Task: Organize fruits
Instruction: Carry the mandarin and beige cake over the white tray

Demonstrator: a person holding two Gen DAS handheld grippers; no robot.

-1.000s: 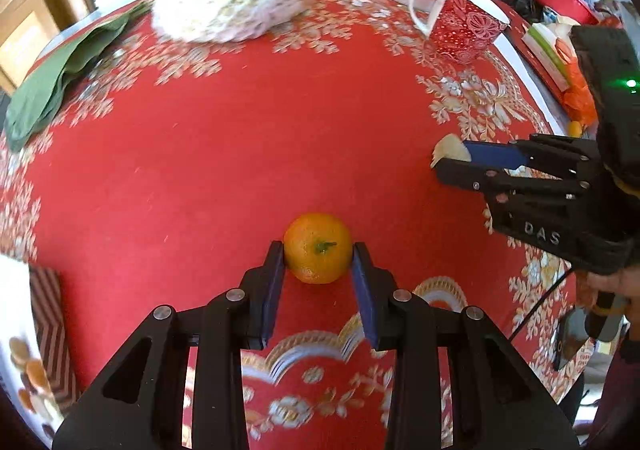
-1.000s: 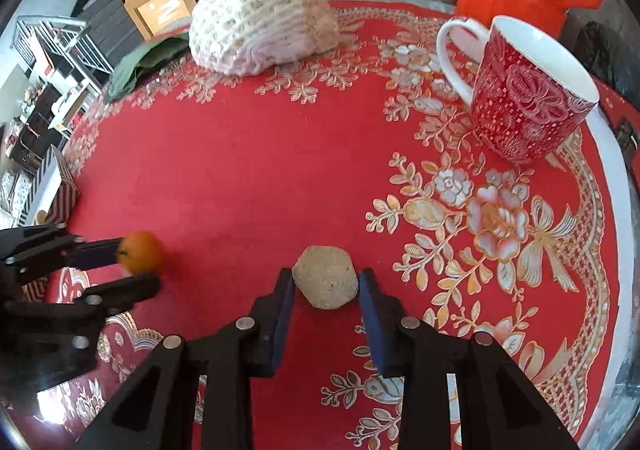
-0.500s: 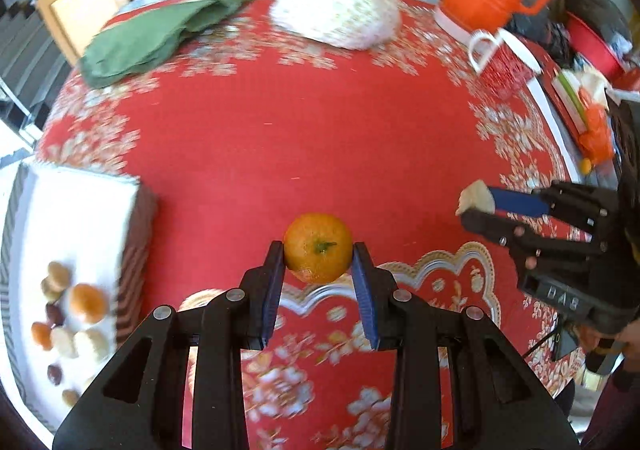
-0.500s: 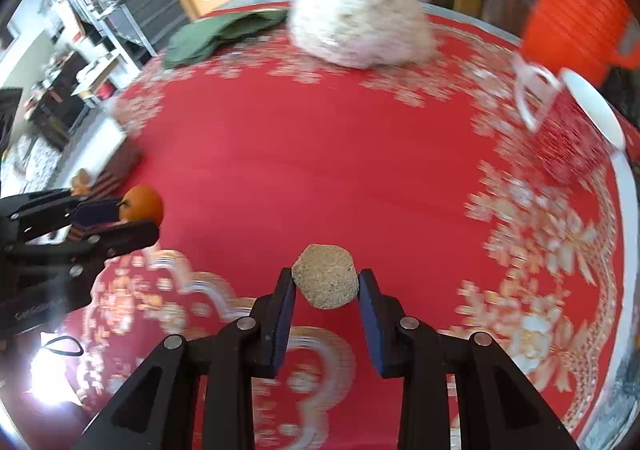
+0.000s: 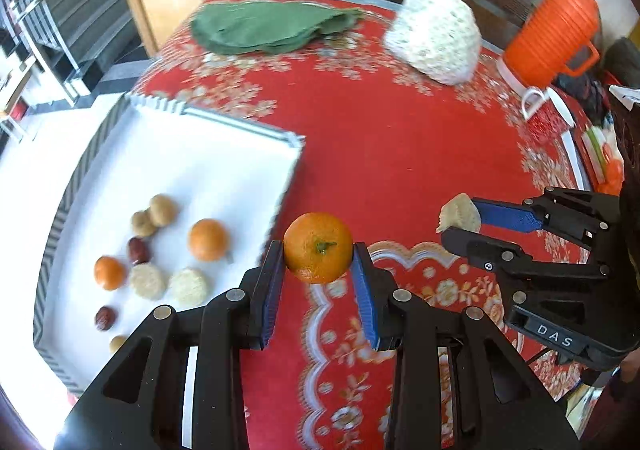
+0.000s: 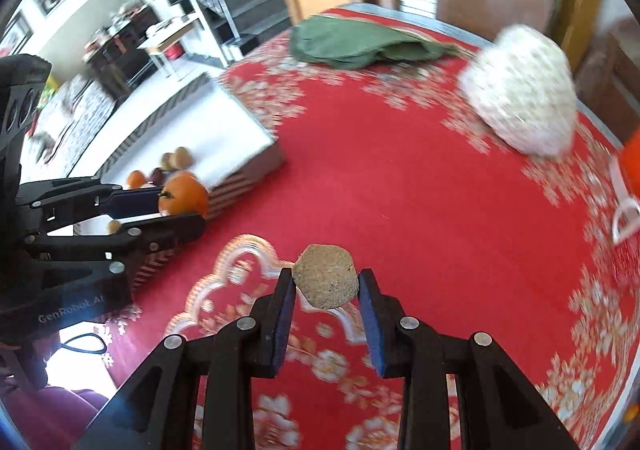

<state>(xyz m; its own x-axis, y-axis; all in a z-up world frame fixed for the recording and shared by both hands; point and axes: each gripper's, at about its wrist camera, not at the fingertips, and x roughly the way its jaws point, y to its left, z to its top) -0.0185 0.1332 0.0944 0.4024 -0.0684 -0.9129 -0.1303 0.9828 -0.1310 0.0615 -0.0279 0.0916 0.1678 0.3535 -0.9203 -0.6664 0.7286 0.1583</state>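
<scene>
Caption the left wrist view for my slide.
Left gripper carries a tangerine beside the white fruit tray.

Green cloth point(image 5: 272, 26), white mesh bundle point(image 5: 436, 38), orange jug point(image 5: 552, 34), mug point(image 5: 548, 110) on red tablecloth point(image 5: 400, 138).

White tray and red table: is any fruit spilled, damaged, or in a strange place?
Nothing stands out. The left gripper holds a whole orange, the right gripper a tan rough fruit. The other fruits lie loose inside the white tray.
</scene>
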